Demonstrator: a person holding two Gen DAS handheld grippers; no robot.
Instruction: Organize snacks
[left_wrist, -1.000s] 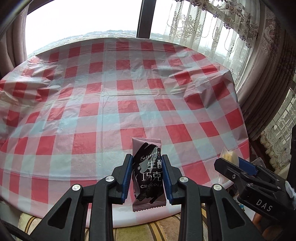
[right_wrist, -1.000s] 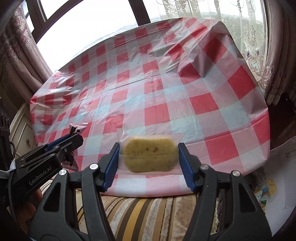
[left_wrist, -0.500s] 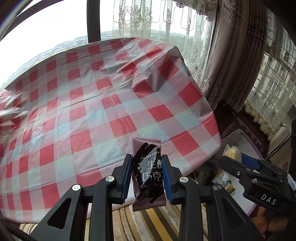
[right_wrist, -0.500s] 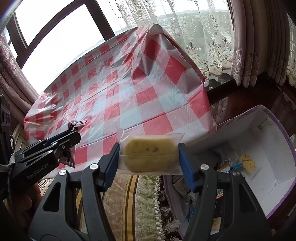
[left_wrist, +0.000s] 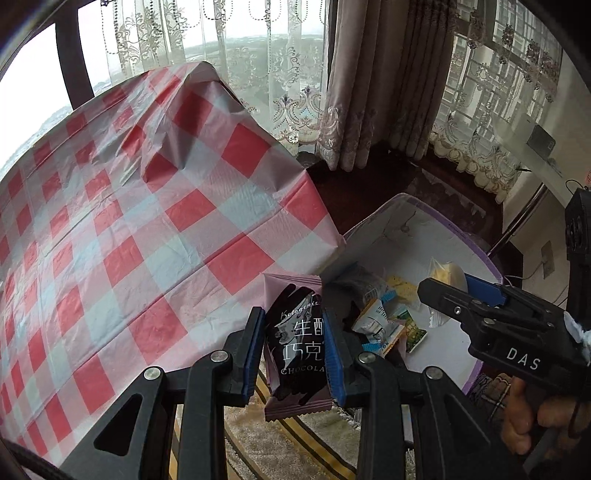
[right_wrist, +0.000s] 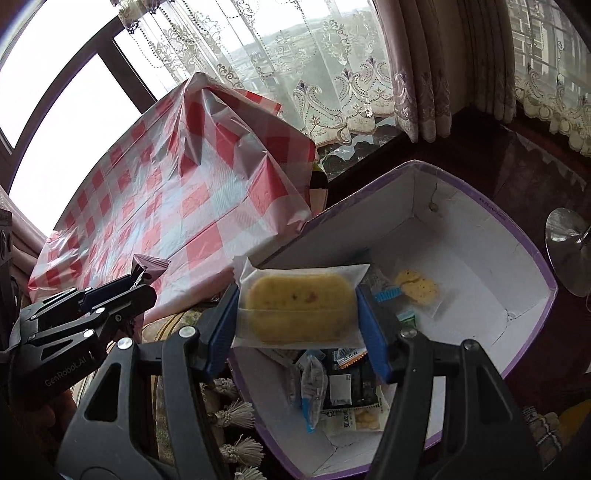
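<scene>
**Red-and-white check cloth bare; two snacks in transit to the box**

Item 1. Chocolate packet (left_wrist: 297, 347): dark wrapper, upright, clamped across its width between the blue pads of the left gripper (left_wrist: 295, 350). It hangs past the corner of the checked tablecloth (left_wrist: 147, 229), just short of the near rim of the box, not yet over the opening.

Item 2. Yellow cake (right_wrist: 299, 308) in a clear wrapper: held flat and crosswise by the right gripper (right_wrist: 297, 314), jaws closed on its two short ends. It sits above the near left wall of the box, partly over the interior.

Item 3. White box with purple rim (right_wrist: 480, 206): on the floor beside the table, open. Already holds several packets: crackers in clear wrap (right_wrist: 417, 288), blue-edged sachets, a dark packet.

Status, judged: most sorting appears done; no snack shows on the visible part of the cloth. Remaining: carry both items over the box and release them.
</scene>
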